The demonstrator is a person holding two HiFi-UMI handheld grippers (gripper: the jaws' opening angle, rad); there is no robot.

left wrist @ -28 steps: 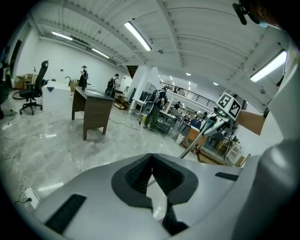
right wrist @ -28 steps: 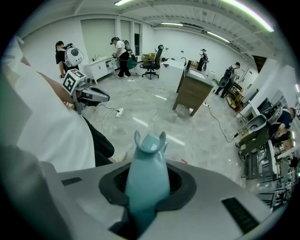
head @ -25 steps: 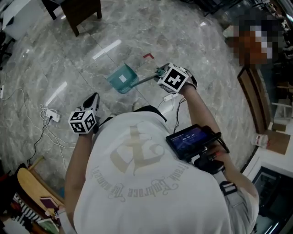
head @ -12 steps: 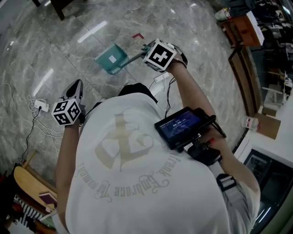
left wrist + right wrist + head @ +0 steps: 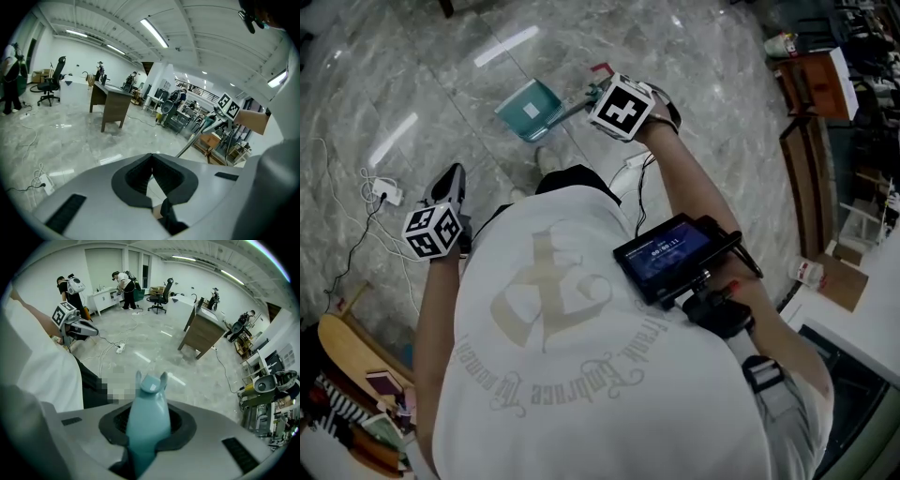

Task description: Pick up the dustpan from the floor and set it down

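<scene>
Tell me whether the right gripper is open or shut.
Shut: the right gripper is clamped on the teal dustpan handle.

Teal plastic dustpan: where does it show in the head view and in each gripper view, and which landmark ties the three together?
Head view: teal plastic dustpan at top centre, just left of the right gripper.
Left gripper view: only its handle, right of centre; the pan is hidden.
Right gripper view: handle end at bottom centre, clamped between the jaws.
Shared landmark: white power strip on the floor.
</scene>
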